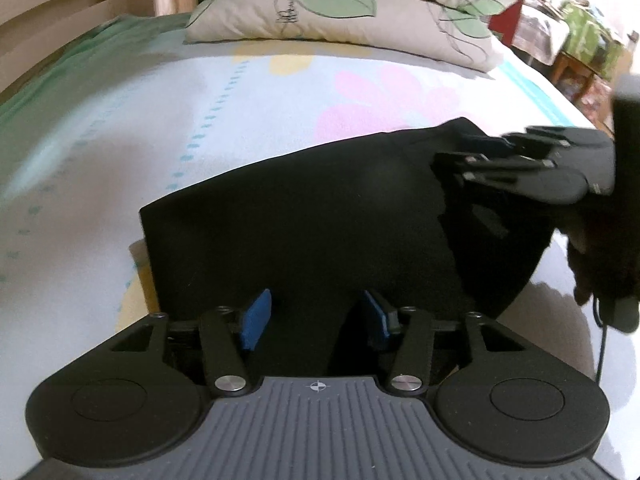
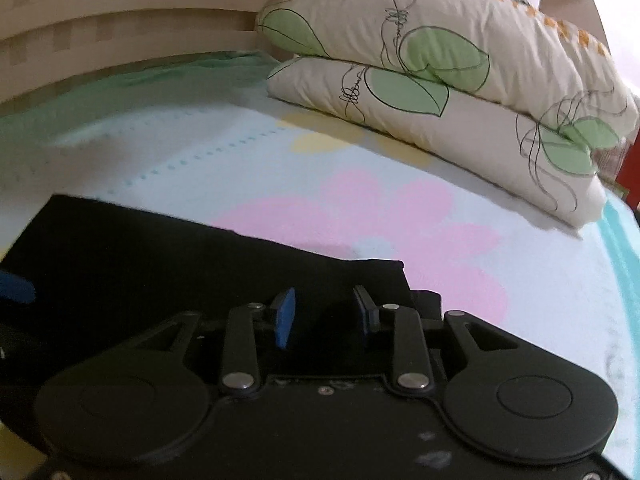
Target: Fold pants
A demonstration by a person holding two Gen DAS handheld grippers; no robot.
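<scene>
Both grippers, left [image 1: 316, 316] and right [image 2: 324, 316], spread over black pants [image 1: 320, 216], folds lost in darkness.

1. Bare bedsheet [image 2: 520, 264] lies open between the pants [image 2: 160, 256] and the stacked pillows [image 2: 460, 92].
2. The headboard [image 2: 120, 28] closes the far side.
3. The right gripper [image 1: 480, 148] crowds the pants' right end.

The flat black fabric pants [image 1: 304, 216] hide their near edge behind the grey-bodied left gripper [image 1: 316, 316]; far-right furniture blurs.
</scene>
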